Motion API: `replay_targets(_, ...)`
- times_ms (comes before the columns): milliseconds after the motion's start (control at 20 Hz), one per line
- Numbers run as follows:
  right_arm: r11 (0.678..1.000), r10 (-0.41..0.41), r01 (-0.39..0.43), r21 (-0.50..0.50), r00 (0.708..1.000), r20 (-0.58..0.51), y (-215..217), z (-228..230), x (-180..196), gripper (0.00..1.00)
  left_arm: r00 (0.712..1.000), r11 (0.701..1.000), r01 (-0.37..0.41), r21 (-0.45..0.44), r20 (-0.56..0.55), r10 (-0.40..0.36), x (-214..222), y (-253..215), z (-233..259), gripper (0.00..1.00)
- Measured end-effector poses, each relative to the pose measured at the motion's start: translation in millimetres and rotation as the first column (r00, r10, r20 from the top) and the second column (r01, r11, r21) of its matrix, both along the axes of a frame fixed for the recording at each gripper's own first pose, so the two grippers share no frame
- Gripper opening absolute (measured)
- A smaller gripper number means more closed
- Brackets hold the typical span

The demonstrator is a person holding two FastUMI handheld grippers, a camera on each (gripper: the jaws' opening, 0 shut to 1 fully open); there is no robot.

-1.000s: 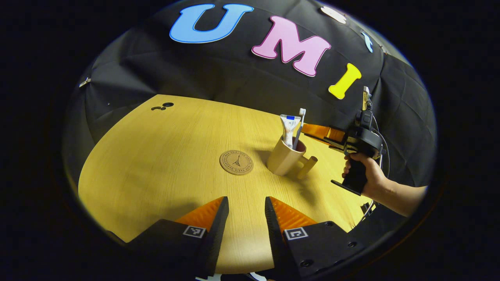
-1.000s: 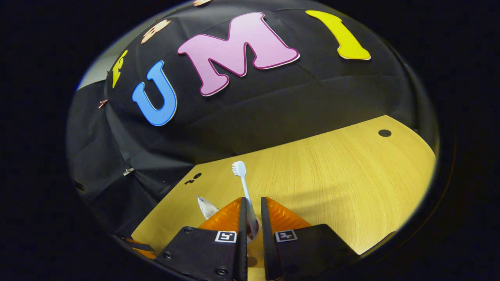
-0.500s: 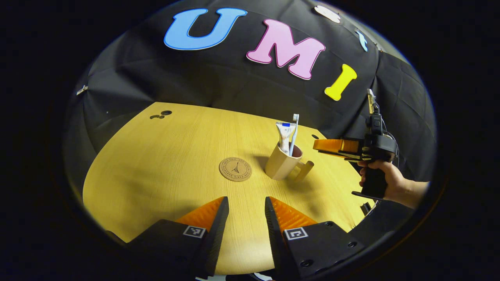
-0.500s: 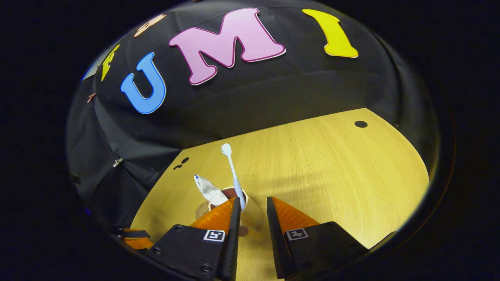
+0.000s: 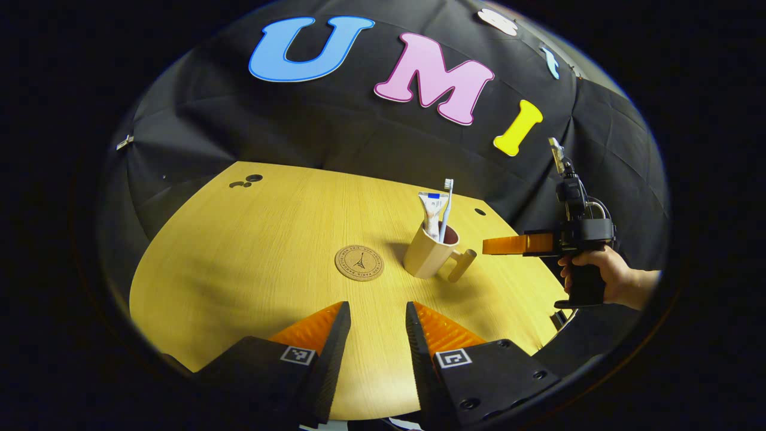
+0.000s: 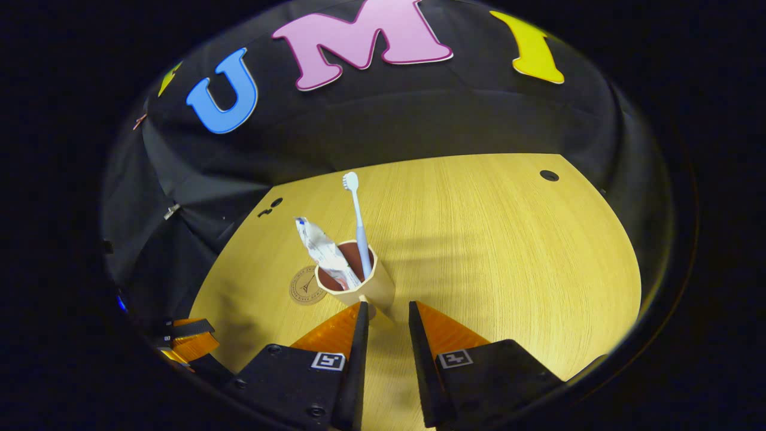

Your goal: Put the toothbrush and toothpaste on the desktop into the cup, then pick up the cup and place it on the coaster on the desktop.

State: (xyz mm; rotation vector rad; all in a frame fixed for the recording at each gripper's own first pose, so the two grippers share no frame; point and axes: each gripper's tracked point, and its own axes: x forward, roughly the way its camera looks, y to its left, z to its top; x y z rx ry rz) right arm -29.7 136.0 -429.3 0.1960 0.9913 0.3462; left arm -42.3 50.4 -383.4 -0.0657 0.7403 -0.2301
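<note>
So the toothbrush [image 6: 357, 222] and toothpaste [image 6: 324, 252] stand in the cup [image 5: 427, 257] beside the coaster [image 5: 359, 263] on the worktop [image 5: 251, 251]; both grippers, left [image 5: 372, 317] and right [image 6: 386, 314], have fingers parted, gripping nothing.

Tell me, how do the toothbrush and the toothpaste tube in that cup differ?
The slim white toothbrush stands nearly upright, while the flat white toothpaste tube leans to one side. The toothbrush rises higher above the rim than the tube. The toothbrush ends in a small bristle head; the tube ends in a wide crimped edge. Both stand together inside the beige handled cup.
</note>
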Motion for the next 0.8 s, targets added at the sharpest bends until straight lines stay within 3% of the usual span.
replay_targets(350,0.986,0.136,-0.143,-0.091,0.988,-0.078,14,-15,-12,0.41,1.0,1.0,-0.003,0.0,-0.022,0.003,-3,7,-8,0.59)
replay_targets(800,0.943,0.238,-0.284,-0.172,0.94,-0.246,27,-54,-4,0.41,0.999,0.999,-0.034,-0.016,-0.031,0.033,3,20,-15,0.59)
